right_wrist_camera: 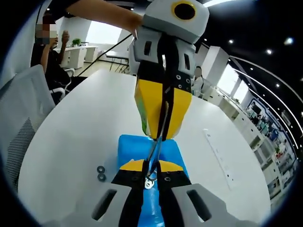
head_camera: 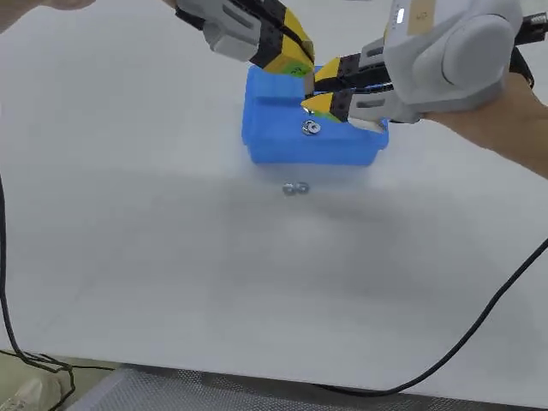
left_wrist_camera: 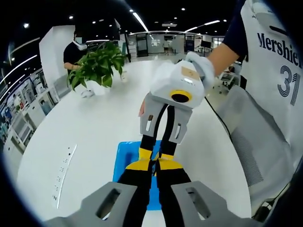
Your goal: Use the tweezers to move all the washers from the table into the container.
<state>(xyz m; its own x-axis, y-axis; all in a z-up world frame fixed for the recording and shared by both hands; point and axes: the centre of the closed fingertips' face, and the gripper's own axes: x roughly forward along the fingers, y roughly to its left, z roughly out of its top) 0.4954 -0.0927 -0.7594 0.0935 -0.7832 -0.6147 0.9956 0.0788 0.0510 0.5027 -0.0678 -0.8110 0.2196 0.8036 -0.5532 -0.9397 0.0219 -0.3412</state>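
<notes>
Presently we are clenching the left gripper [head_camera: 295,60] and right gripper [head_camera: 324,103] on the tweezers [right_wrist_camera: 158,137], suspending a washer [head_camera: 310,128] over the container [head_camera: 282,145]; two washers [head_camera: 295,188] are lying nearer.

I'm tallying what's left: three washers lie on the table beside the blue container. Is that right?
Not three. Two washers lie on the table beside the blue container, as the right gripper view shows.

Bright, even light from ceiling strip lamps [left_wrist_camera: 140,21] leaves only a faint, soft shadow beside the blue plastic container [head_camera: 282,145] on the white table [head_camera: 154,257]. Head view slightly blurred; gripper views bend at their edges.
</notes>
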